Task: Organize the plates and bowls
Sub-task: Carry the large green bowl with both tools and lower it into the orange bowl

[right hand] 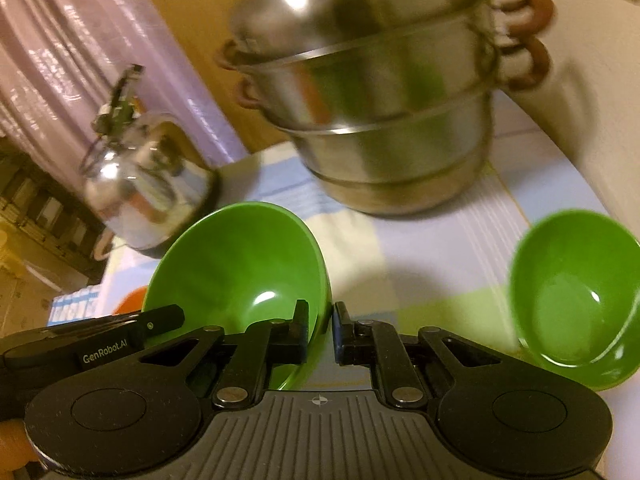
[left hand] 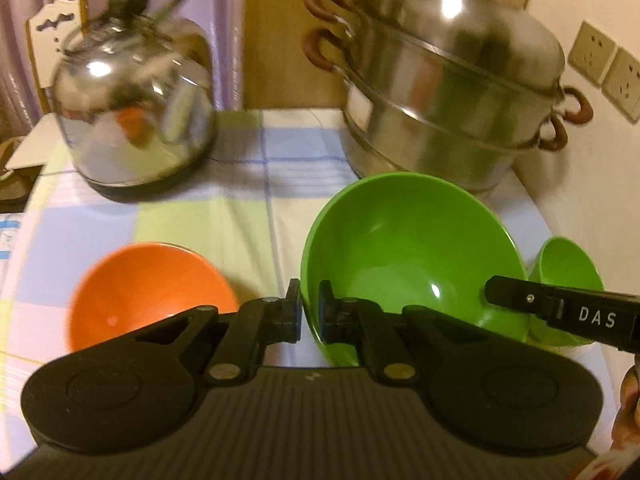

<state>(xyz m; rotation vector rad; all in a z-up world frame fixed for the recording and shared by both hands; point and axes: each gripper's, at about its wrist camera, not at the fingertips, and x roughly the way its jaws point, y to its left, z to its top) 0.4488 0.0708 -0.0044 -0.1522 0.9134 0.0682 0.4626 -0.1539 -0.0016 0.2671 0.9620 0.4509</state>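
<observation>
The large green bowl (left hand: 412, 256) is gripped by both claws at once. In the left wrist view, the left claw (left hand: 310, 312) is pinched on the bowl's near left rim, one finger outside the wall and one inside. In the right wrist view, the right claw (right hand: 320, 332) is pinched on the opposite rim of the same bowl (right hand: 240, 276), its left finger inside the bowl and its right finger outside. The bowl is seen tilted in both views, its inside empty and glossy.

An orange bowl (left hand: 148, 288) is seen on the counter (left hand: 240, 216), to the left of the left claw, apart from the green one. A smaller green bowl (right hand: 576, 296) is seen to the right of the right claw, empty; in the left wrist view it lies just behind the large bowl's right edge, partly hidden by the right claw's finger.

The counter is covered by a pastel checked cloth. At its back left a polished steel kettle (left hand: 136, 116) is set, and at its back right a stacked steel steamer pot (left hand: 452, 100) with brown handles. Wall sockets (left hand: 604, 64) are seen on the wall to the right, and a pale purple curtain (right hand: 60, 48) hangs behind the kettle. Both backgrounds are blurred.
</observation>
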